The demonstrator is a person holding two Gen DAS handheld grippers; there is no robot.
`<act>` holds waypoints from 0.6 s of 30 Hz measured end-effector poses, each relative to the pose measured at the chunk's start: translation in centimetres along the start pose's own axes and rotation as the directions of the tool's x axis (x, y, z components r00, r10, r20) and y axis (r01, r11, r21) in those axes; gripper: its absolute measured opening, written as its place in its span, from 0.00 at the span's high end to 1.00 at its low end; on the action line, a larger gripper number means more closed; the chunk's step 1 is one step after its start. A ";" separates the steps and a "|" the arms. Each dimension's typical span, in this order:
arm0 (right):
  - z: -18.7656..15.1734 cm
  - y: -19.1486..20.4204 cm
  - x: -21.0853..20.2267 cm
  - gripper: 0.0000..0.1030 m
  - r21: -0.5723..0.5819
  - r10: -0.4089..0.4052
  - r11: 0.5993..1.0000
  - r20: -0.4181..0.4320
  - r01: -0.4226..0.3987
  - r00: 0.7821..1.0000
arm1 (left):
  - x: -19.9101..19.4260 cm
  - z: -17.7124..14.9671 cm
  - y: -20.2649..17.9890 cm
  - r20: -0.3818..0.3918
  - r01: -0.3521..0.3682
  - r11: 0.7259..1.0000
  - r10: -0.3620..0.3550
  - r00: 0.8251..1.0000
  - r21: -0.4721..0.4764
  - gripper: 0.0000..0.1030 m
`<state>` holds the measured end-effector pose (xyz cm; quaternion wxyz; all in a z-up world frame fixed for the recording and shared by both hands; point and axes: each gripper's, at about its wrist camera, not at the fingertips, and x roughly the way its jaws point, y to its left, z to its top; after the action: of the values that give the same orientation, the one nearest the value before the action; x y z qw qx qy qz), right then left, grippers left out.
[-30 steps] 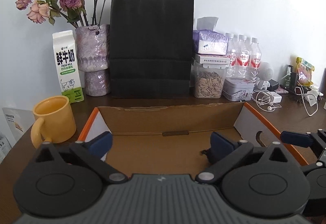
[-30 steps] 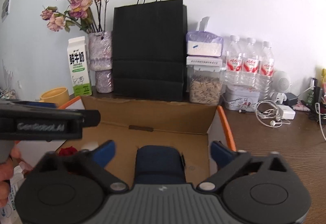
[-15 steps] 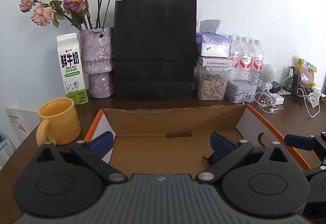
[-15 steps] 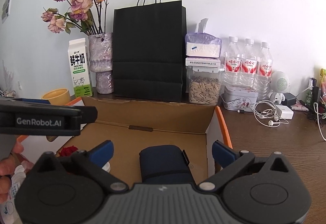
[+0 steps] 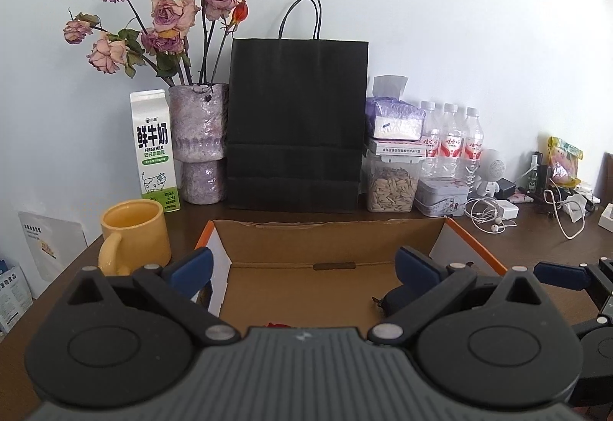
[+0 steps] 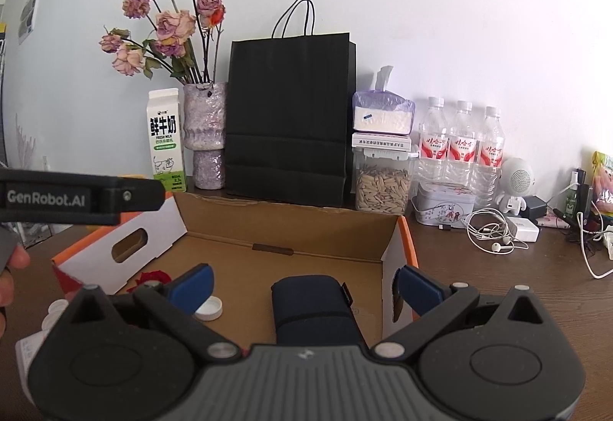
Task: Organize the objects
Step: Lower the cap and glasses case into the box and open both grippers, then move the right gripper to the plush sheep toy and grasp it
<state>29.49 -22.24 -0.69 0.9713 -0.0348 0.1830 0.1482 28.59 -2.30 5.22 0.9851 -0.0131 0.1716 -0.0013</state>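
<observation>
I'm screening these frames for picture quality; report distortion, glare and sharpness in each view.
Left wrist view: strong fisheye bending with dark corners; the black paper bag is a near-featureless dark mass; the milk carton print reads sharp. Right wrist view: the same curved vignette; the white wall washes out toward the upper right; the water bottles stay crisp.
</observation>
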 end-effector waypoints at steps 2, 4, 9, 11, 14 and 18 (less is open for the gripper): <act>-0.3 0.0 -1.0 0.00 0.001 -0.002 1.000 0.005 0.002 1.000 | -1.0 -0.3 0.3 0.005 0.000 1.000 0.000 1.000 -0.003 0.00; -0.6 0.1 -2.2 0.00 0.000 -0.004 1.000 0.010 0.004 1.000 | -2.0 -0.7 0.6 0.005 -0.001 1.000 0.001 1.000 -0.009 0.00; -2.1 0.2 -5.0 0.00 0.005 -0.010 1.000 0.006 0.010 1.000 | -4.2 -2.0 1.5 -0.015 -0.008 1.000 0.008 1.000 -0.016 0.00; -2.8 0.2 -6.0 0.00 0.012 -0.011 1.000 -0.004 0.011 1.000 | -5.1 -2.6 1.9 -0.026 -0.014 1.000 0.014 1.000 -0.012 0.00; -3.9 0.2 -7.5 0.00 0.022 -0.009 1.000 -0.020 0.009 1.000 | -6.5 -3.5 2.4 -0.041 -0.028 1.000 0.028 0.999 -0.007 0.00; -5.3 0.5 -9.3 0.00 0.029 -0.003 1.000 -0.046 0.004 0.999 | -8.6 -4.6 3.1 -0.052 -0.040 0.999 0.039 0.998 -0.003 0.00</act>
<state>19.23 -24.97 -2.26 0.9675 -0.0244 0.2075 0.1428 18.89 0.72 3.71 0.9801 -0.0116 0.1975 0.0181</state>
